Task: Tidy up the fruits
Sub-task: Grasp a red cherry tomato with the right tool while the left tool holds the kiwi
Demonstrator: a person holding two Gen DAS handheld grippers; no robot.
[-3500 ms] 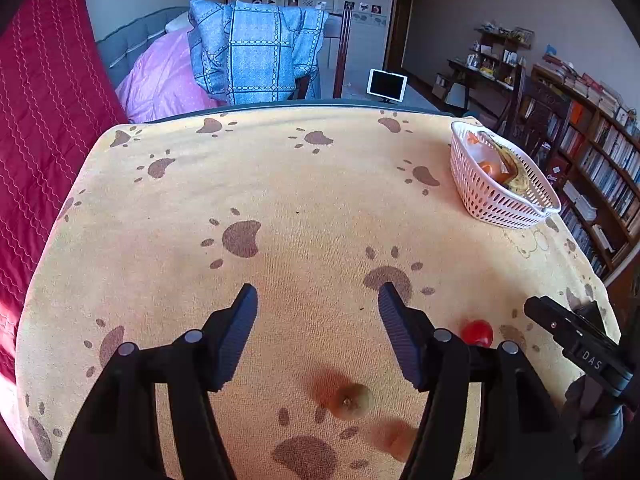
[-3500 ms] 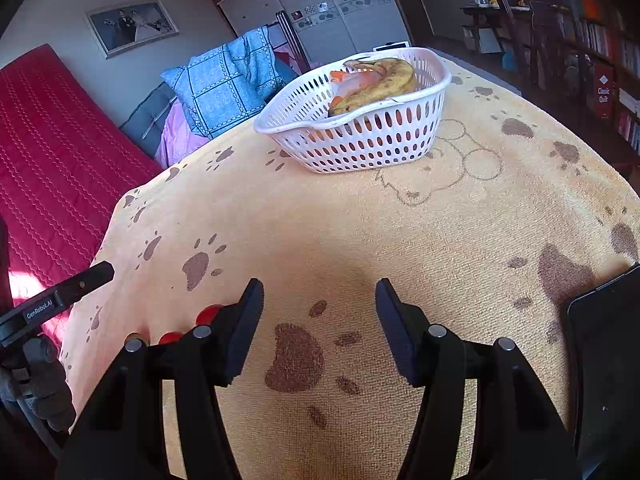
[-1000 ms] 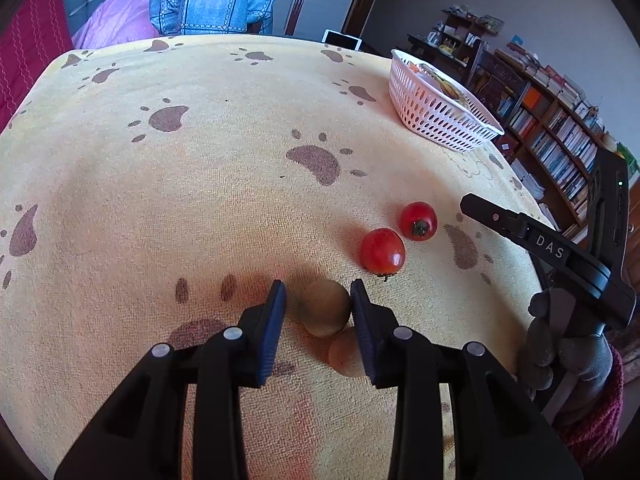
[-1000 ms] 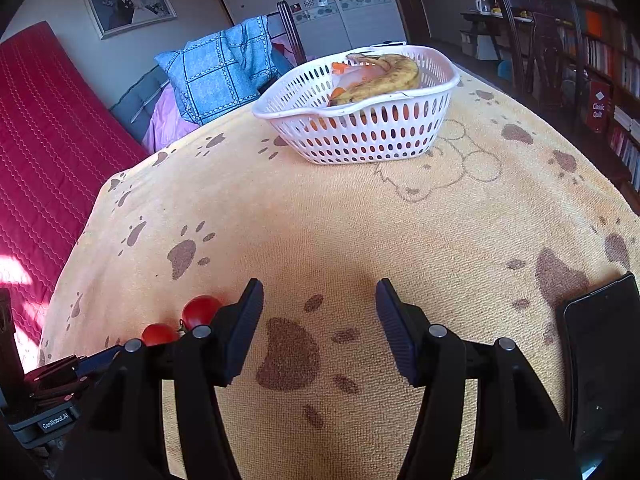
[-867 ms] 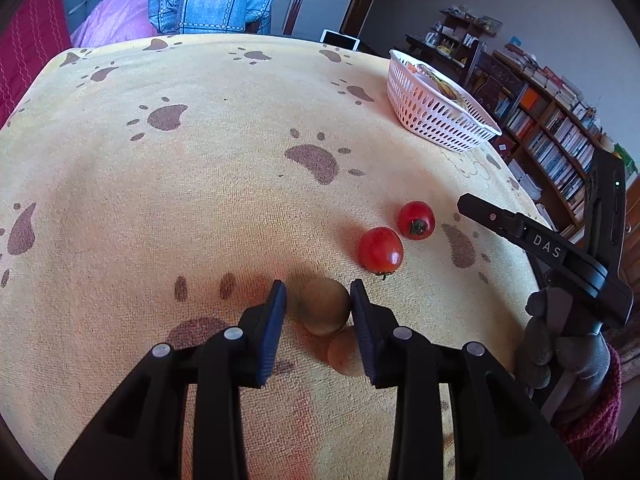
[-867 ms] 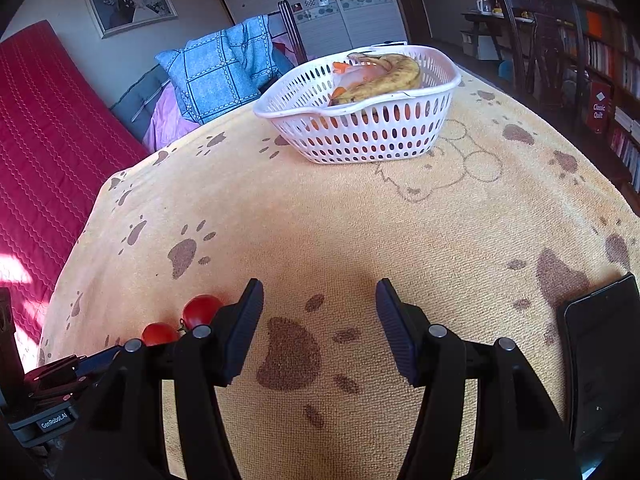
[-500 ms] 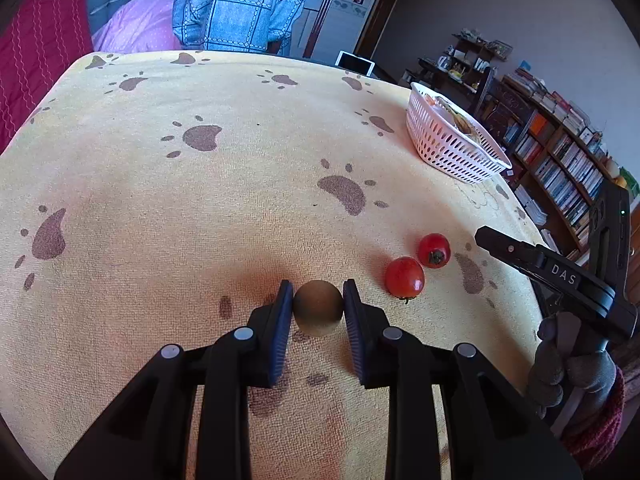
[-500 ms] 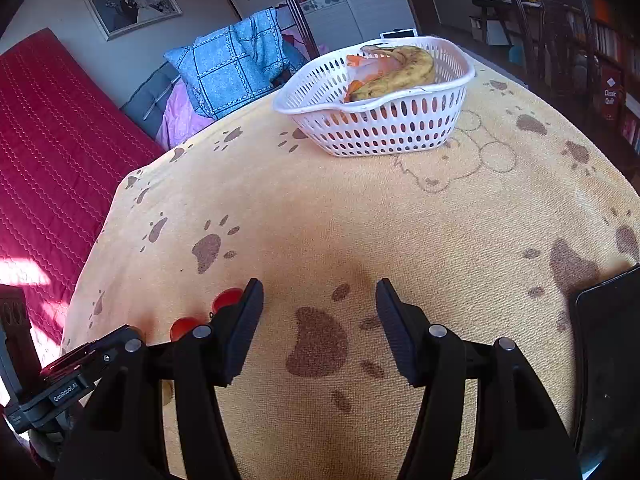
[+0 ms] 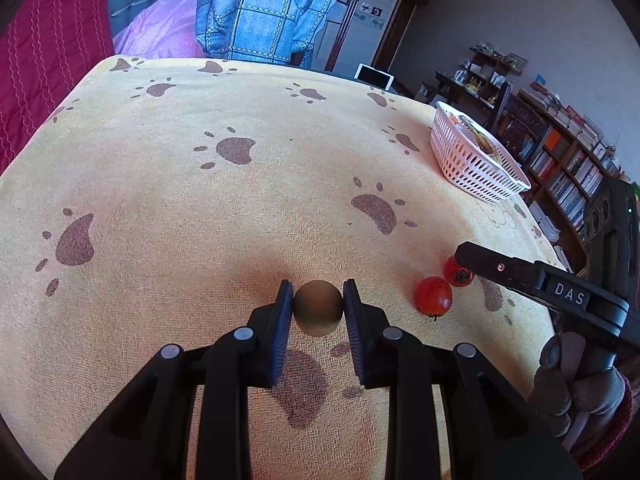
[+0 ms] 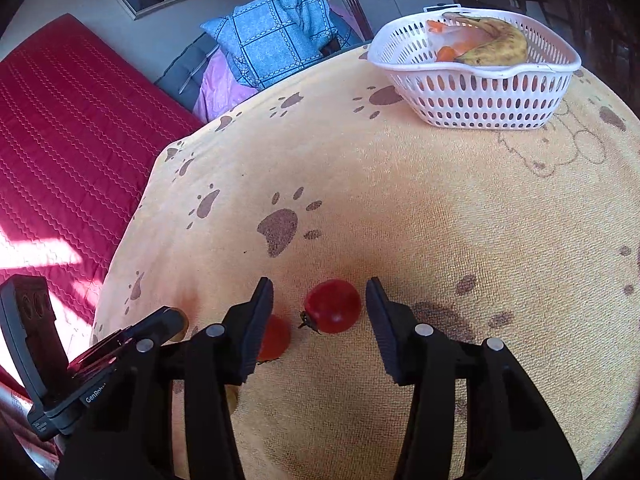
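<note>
Kiwi (image 9: 319, 307): small, firm, likely light; pinched across its middle, lifted off the desk (image 9: 280, 168).
Left tool (image 9: 318, 312): clamped tight on the kiwi.
Tomato (image 10: 333, 305): smooth, soft-skinned, bruises easily; grip gently at its widest part.
Right tool (image 10: 319, 316): jaws just narrowing, straddling the tomato, apparently not yet pressing.
Basket (image 10: 480, 96): far across the desk.

paw-print tablecloth (image 9: 280, 184), blue quilt (image 9: 260, 20), bookshelves (image 9: 568, 160)

Fruits on table, basket far side

Brown kiwi (image 9: 319, 307) pinched between left gripper (image 9: 318, 309) pads. Two red tomatoes (image 9: 433, 295) (image 9: 458, 272) lie touching on the table (image 9: 240, 208). White basket (image 10: 480, 100) upright, well apart, holds spotted banana (image 10: 496, 50).
</note>
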